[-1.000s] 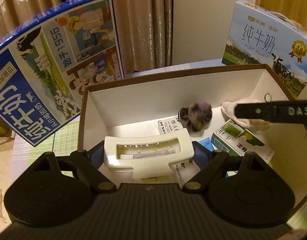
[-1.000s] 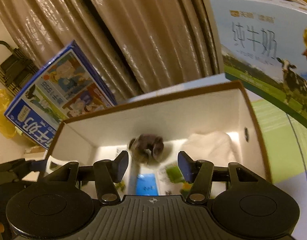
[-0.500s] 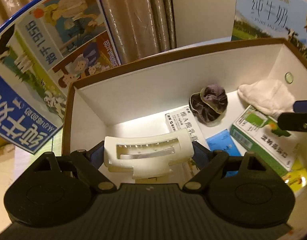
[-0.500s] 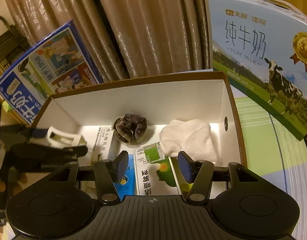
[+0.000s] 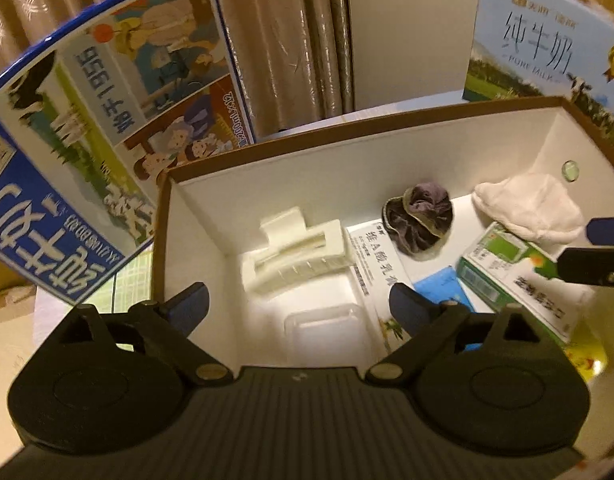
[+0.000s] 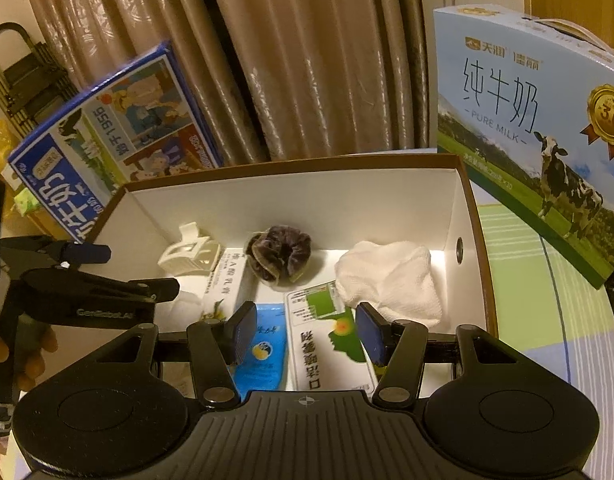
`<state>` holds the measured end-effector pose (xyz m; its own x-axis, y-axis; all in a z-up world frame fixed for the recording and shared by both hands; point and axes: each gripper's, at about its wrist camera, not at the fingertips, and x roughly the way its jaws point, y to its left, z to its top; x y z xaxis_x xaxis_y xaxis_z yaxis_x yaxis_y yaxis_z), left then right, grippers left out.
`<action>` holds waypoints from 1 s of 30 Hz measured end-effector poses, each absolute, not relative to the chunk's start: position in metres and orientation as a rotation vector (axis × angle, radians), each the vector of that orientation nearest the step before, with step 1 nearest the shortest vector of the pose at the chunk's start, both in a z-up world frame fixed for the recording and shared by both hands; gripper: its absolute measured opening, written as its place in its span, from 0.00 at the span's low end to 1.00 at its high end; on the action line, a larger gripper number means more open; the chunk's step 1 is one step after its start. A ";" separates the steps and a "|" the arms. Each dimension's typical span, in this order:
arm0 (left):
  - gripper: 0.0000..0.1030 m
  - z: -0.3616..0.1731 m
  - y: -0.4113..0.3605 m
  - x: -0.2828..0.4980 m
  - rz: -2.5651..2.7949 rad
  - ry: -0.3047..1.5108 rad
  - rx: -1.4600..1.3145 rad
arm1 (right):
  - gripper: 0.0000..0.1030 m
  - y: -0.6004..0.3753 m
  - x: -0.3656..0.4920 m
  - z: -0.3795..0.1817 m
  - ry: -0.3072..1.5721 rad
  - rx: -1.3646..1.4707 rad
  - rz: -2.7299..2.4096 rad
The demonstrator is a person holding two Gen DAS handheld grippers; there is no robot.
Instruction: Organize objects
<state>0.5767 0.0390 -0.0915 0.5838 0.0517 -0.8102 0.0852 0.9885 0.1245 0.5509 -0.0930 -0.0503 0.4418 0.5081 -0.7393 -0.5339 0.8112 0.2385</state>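
Note:
A white hair claw clip (image 5: 297, 254) lies on the floor of the brown-rimmed white box (image 5: 267, 184), near its left wall; the right wrist view shows the clip (image 6: 189, 254) there too. My left gripper (image 5: 299, 306) hovers above it with its jaws opening and nothing between them. My right gripper (image 6: 305, 332) hangs over the box's front part, open and empty, above a green and white carton (image 6: 327, 344). Also in the box lie a dark scrunchie (image 5: 419, 216), a white cloth (image 5: 527, 208), a white tube box (image 5: 381, 264) and a blue packet (image 6: 263, 354).
A blue milk carton case (image 5: 87, 128) leans at the left of the box. A pale blue milk case (image 6: 527, 120) stands at the right. Brown curtains (image 6: 307, 60) hang behind. A clear plastic lid (image 5: 327, 332) lies in the box's front left.
My left gripper has let go of the white claw clip, which now lies on the box floor by the left wall. The right gripper has drifted slightly and rolled a little.

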 end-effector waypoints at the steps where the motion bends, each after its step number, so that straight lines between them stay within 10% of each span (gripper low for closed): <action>1: 0.93 -0.088 0.041 0.571 -0.022 0.945 0.138 | 0.51 -0.094 0.548 -0.049 0.906 -0.030 0.649; 30: 0.96 -0.007 0.022 0.419 -0.027 0.898 -0.096 | 0.58 -0.175 0.441 0.009 0.857 0.021 0.619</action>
<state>0.4185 0.0218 -0.0067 0.6235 -0.0637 -0.7792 -0.0166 0.9954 -0.0947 0.4410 -0.1749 0.0088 0.4914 0.5182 -0.6999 -0.5016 0.8254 0.2589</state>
